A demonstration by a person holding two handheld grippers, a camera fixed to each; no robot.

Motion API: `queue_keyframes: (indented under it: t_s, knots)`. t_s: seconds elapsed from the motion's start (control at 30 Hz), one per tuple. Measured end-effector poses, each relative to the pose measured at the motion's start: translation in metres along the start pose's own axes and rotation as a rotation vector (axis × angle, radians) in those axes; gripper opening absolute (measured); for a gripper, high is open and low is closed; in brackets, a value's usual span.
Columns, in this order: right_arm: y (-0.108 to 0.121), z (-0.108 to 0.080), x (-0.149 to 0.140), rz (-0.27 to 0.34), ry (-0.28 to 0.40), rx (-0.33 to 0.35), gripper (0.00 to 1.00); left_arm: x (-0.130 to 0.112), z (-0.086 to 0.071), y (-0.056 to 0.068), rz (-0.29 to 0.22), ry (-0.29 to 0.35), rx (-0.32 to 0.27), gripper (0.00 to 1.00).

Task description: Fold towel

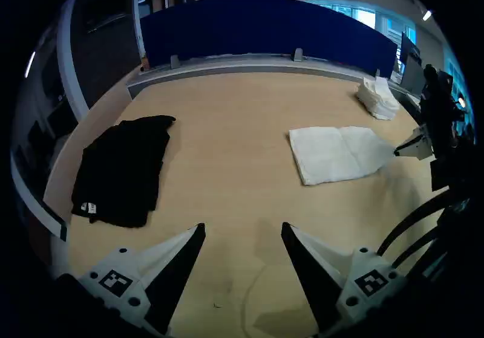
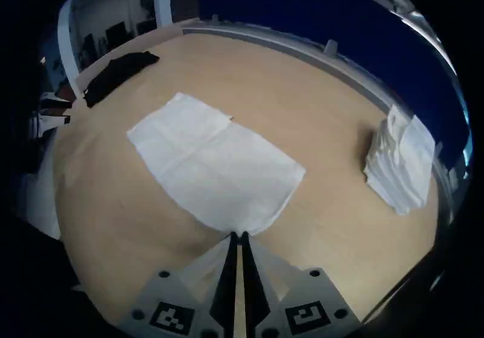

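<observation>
A white towel (image 2: 212, 165) lies spread flat on the wooden table (image 2: 302, 102). My right gripper (image 2: 236, 236) is shut on the towel's near corner, its two fingers pressed together over the cloth edge. In the left gripper view the same towel (image 1: 336, 152) lies to the right of centre, and the right gripper (image 1: 399, 151) pinches its right corner. My left gripper (image 1: 243, 228) hovers over bare table well short of the towel, fingers wide apart and holding nothing.
A stack of folded white towels (image 2: 402, 159) sits near the far right table edge, also the stack (image 1: 378, 97). A black garment (image 1: 121, 170) lies at the left, the same garment (image 2: 118, 72) far off. A blue partition (image 1: 266, 32) backs the table.
</observation>
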State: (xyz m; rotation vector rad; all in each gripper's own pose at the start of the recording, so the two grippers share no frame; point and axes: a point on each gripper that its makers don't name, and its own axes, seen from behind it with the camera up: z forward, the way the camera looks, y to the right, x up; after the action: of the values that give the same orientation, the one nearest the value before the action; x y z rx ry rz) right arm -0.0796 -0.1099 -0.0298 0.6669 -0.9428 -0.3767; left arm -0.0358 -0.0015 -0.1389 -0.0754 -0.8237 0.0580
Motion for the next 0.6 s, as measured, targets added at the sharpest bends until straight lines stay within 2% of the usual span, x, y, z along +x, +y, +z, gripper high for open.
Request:
queue_keyframes:
  t_s: [0.37, 0.6]
  knots:
    - [-0.009, -0.017, 0.055, -0.064, 0.086, 0.0, 0.05, 0.006, 0.0, 0.003, 0.001, 0.014, -0.008, 0.93]
    - [-0.018, -0.02, 0.078, -0.09, 0.119, 0.006, 0.05, 0.008, 0.0, 0.005, -0.004, 0.018, -0.015, 0.93]
